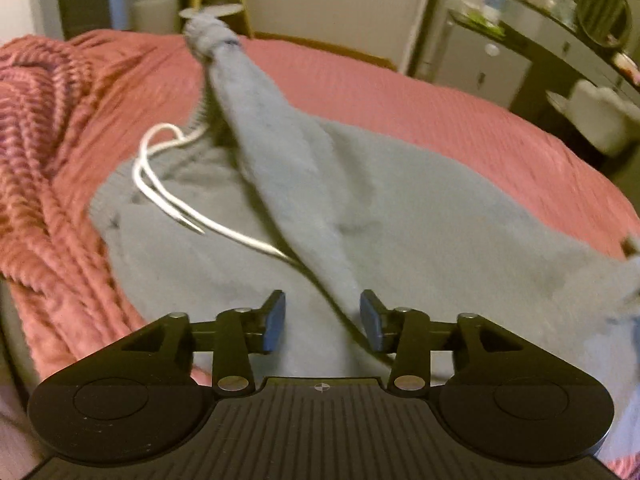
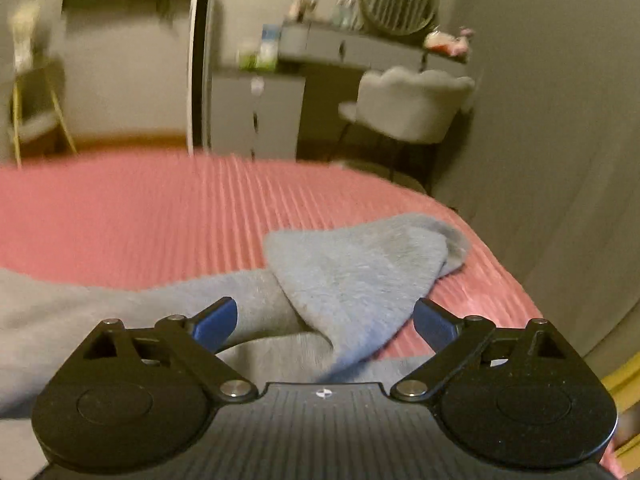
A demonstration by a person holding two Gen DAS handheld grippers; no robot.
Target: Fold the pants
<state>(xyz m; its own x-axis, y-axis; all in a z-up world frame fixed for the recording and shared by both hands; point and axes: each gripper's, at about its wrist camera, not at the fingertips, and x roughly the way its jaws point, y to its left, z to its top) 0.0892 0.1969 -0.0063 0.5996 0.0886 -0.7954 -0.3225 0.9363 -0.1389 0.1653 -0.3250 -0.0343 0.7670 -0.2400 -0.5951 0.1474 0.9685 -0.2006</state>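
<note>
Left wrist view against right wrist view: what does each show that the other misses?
Only the left wrist view shows the white drawstring, the ribbed pink blanket bunched at the side, and a twisted leg of the grey pants running far across the bed. Only the right wrist view shows a folded-over pant end. Both show the pink bedspread, the vanity chair, and open jaws, with the left gripper narrower than the right gripper.

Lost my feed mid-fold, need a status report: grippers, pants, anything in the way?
Left gripper open, right gripper wide open, neither gripping. Grey pants spread on pink bedspread, one leg flopped over. White drawstring loose on top.
</note>
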